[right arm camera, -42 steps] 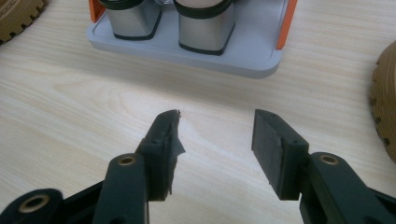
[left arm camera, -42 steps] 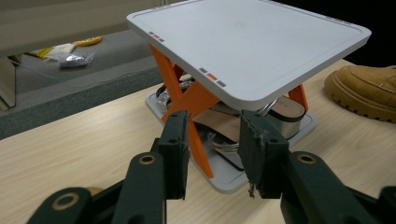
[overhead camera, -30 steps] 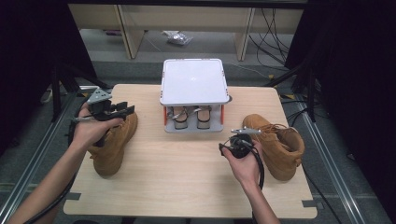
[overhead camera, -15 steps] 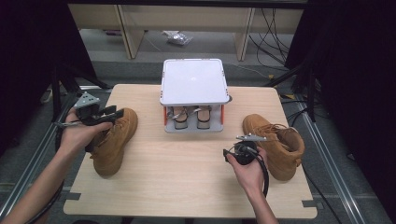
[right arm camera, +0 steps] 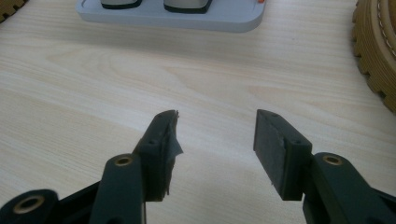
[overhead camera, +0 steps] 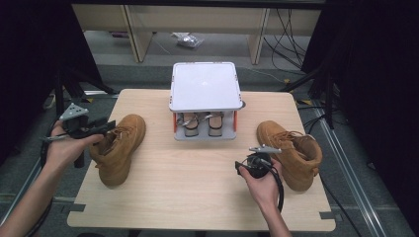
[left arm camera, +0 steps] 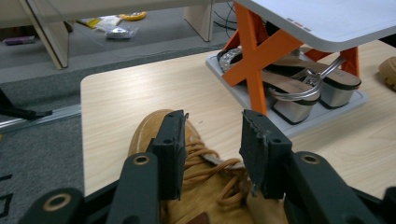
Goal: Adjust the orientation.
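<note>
Two tan boots out on the counter (overhead camera: 197, 197), neither yet lifted or stowed. Left hand-held gripper (overhead camera: 106, 129) open, jaws spread above the laces of the left boot (overhead camera: 118, 148), pads clear of the leather, nothing gripped. Right hand-held gripper (overhead camera: 245, 167) open too, empty, hovering over bare wood, with the right boot (overhead camera: 291, 150) just beside it on its right. Beyond both, a small shoe rack (overhead camera: 205, 86) holding a pair of sandals (overhead camera: 200, 123) on its lower tray, white top shelf bare. Judged early: both boots left to grasp and place, probably on that rack.
</note>
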The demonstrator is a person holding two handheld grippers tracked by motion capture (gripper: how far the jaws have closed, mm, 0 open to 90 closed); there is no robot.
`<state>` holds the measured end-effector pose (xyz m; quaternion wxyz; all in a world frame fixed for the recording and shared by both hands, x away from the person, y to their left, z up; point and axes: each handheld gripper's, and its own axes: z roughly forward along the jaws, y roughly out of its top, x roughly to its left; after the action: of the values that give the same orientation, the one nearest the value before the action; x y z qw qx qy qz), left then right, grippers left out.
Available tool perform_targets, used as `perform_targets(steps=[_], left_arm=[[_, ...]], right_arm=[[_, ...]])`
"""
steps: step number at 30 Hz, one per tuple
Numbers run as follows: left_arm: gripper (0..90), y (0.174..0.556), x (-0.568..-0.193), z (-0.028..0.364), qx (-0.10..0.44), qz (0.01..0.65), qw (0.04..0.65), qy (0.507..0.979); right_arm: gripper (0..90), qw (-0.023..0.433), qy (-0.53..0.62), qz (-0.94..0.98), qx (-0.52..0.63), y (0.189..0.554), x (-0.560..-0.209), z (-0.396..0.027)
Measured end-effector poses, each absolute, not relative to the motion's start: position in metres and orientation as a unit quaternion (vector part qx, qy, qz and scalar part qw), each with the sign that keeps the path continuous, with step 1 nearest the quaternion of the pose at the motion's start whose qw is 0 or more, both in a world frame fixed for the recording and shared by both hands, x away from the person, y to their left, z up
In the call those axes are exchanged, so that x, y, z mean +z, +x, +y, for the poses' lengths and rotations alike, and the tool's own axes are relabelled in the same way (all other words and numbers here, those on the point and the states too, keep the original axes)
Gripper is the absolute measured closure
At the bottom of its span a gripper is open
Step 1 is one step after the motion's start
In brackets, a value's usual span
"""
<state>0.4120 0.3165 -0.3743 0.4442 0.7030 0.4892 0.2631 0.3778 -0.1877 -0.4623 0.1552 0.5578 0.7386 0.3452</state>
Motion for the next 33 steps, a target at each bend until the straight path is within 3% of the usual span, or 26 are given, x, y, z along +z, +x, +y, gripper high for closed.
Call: perform_targets(steps=[17,33], left_arm=[[55.8,0.391,-0.391,0.35,0.266,0.531,0.413,0.69],[49.3,0.39,-0.41,0.355,0.221,0.562,0.398,0.691]], right_arm=[[49.6,0.143,0.565,0.739,0.339,0.376,-0.467,-0.188],[49.6,0.138,0.565,0.744,0.328,0.375,-0.467,-0.187]])
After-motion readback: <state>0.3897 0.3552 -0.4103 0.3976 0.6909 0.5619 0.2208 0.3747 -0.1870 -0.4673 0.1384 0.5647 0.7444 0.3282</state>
